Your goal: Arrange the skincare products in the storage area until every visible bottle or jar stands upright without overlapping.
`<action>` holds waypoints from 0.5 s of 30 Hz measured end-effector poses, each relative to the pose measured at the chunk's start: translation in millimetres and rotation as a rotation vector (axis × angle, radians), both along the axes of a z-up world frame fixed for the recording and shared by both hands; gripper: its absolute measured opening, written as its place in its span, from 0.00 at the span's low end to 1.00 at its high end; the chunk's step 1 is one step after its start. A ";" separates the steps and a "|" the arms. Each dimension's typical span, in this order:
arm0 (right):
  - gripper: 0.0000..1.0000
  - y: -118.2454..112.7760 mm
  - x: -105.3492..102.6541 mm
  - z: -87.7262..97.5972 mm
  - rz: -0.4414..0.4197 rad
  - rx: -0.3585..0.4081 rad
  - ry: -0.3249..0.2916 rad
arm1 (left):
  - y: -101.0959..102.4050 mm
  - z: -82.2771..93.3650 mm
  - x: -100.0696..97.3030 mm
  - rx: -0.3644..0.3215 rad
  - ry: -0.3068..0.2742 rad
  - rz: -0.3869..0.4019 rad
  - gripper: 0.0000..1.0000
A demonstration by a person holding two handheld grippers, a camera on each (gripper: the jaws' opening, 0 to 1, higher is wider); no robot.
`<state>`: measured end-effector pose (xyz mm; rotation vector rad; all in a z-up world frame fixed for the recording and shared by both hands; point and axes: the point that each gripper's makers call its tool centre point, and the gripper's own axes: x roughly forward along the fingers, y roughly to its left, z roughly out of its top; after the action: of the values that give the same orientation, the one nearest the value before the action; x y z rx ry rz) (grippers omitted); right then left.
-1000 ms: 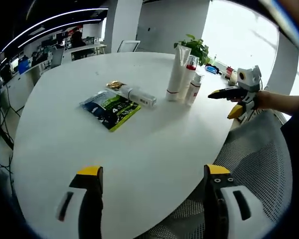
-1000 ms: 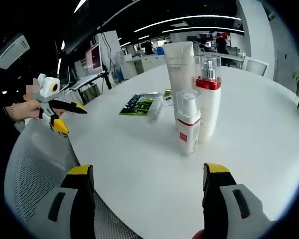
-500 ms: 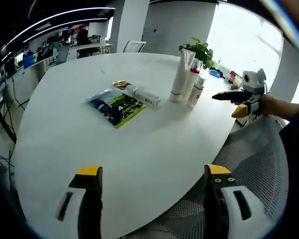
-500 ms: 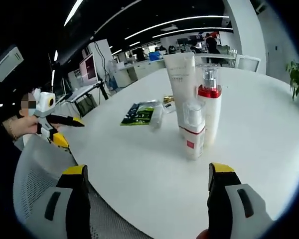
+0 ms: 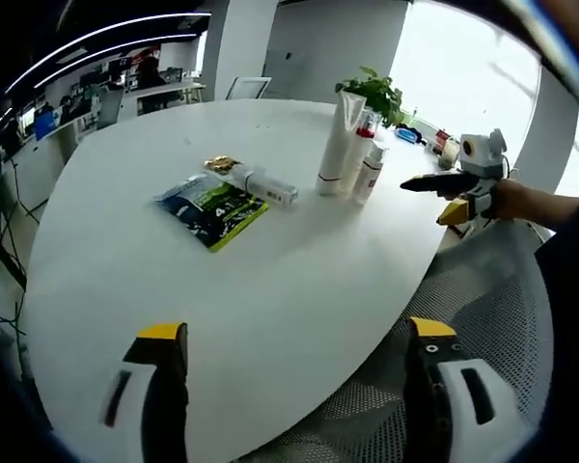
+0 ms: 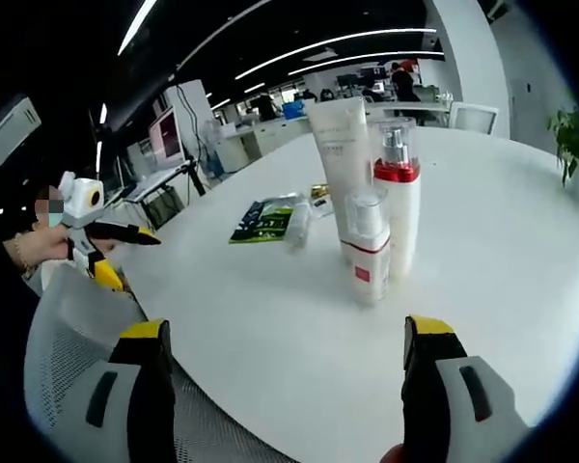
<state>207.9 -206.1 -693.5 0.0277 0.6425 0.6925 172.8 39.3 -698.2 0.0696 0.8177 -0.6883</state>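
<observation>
The big white round counter [image 5: 270, 251] takes up most of the left gripper view and runs across the middle of the right gripper view [image 6: 521, 251]. A grey mesh chair [image 5: 473, 289] sits at the counter's edge, at the lower right of the left gripper view and the lower left of the right gripper view [image 6: 68, 338].

The left tongs [image 5: 294, 386] rise from the bottom of the left gripper view. Their two yellow-tipped jaws are spread wide apart and hold nothing. The right tongs [image 6: 285, 381] rise from the bottom of the right gripper view. Their jaws are spread wide too, with nothing between them.

In the middle of the right gripper view three skincare things stand upright, close together. The tall white tube [image 6: 340, 154] is at the back. The white pump bottle with a red band [image 6: 398, 207] is next to it. The small white bottle with a red label [image 6: 367, 253] is in front. In the left gripper view the same three stand at the upper middle.

A dark blue and green flat packet [image 5: 212, 207] lies on the counter to their left. A small clear bottle lying on its side [image 5: 265, 185] is just beside the packet, with a little gold thing [image 5: 222, 164] near it.
</observation>
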 end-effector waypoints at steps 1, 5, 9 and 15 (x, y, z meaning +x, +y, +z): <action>1.00 0.4 -0.3 -0.2 0.004 -0.002 0.000 | -5.4 4.2 2.7 -0.019 -0.036 -0.010 0.94; 0.99 4.2 -2.2 -0.7 0.023 -0.004 0.003 | -13.1 12.4 7.2 -0.051 -0.079 0.003 0.94; 0.99 6.1 -3.2 -1.4 0.030 -0.006 0.004 | -15.7 13.0 15.1 -0.047 -0.093 0.015 0.96; 0.99 4.6 -3.7 -2.2 0.022 0.001 0.006 | -26.1 14.5 28.3 -0.059 -0.101 0.030 0.99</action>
<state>204.2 -201.5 -695.7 0.0242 0.6493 0.7145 201.0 13.3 -683.7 0.0386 0.6999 -0.6751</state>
